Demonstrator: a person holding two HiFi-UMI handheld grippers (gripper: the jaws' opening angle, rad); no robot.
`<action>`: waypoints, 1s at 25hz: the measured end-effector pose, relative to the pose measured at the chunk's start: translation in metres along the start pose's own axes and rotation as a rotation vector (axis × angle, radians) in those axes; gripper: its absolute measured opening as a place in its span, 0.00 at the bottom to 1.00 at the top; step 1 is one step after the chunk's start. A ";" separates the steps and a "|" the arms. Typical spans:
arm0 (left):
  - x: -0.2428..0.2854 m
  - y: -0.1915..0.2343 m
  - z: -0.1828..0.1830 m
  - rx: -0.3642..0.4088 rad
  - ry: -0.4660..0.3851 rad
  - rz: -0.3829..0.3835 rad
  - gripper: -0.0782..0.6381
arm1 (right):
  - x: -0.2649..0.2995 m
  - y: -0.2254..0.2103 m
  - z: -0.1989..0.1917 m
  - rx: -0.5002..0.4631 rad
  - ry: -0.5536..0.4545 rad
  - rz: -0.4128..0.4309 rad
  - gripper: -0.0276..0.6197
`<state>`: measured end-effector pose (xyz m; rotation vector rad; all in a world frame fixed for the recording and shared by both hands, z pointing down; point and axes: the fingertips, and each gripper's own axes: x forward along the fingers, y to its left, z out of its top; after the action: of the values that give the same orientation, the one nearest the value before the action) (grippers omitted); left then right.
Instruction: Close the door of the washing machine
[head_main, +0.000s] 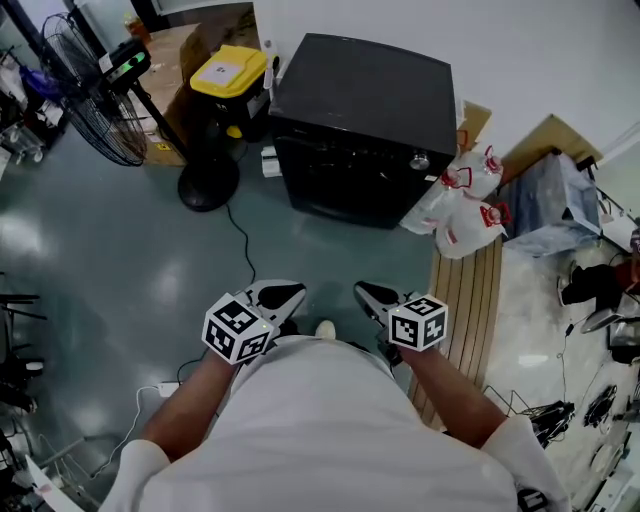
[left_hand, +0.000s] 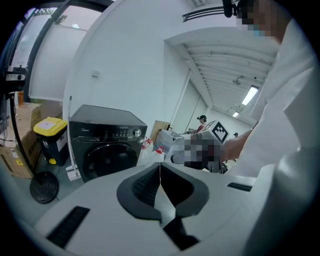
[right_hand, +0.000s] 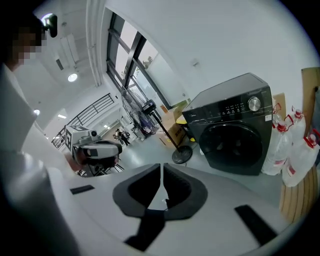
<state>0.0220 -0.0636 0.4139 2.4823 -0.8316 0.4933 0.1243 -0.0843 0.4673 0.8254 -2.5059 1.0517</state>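
The black front-loading washing machine (head_main: 360, 130) stands against the white wall ahead of me. Its round door (right_hand: 235, 142) lies flush with the front, and it looks the same in the left gripper view (left_hand: 107, 157). Both grippers are held close to my body, well short of the machine. The left gripper (head_main: 285, 297) points toward it with its jaws together and nothing between them (left_hand: 160, 167). My right gripper (head_main: 375, 297) is beside it, jaws also closed on nothing (right_hand: 162, 167).
A floor fan's round base (head_main: 205, 185) and a yellow-lidded bin (head_main: 230, 75) stand left of the machine. White plastic bags (head_main: 465, 205) lean at its right, above a slatted wooden board (head_main: 470, 290). A cable (head_main: 240, 240) trails across the grey floor.
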 end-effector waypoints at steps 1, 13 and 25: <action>0.000 -0.001 -0.001 0.000 0.001 0.001 0.13 | -0.001 0.002 0.000 -0.006 -0.001 0.004 0.09; 0.008 -0.004 -0.004 -0.003 0.007 0.004 0.13 | -0.007 0.008 0.001 -0.123 0.006 0.003 0.06; 0.021 -0.003 0.000 0.001 0.027 -0.004 0.13 | -0.009 -0.001 0.004 -0.115 0.000 0.008 0.05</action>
<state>0.0397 -0.0717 0.4229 2.4722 -0.8159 0.5256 0.1319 -0.0838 0.4611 0.7836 -2.5446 0.9001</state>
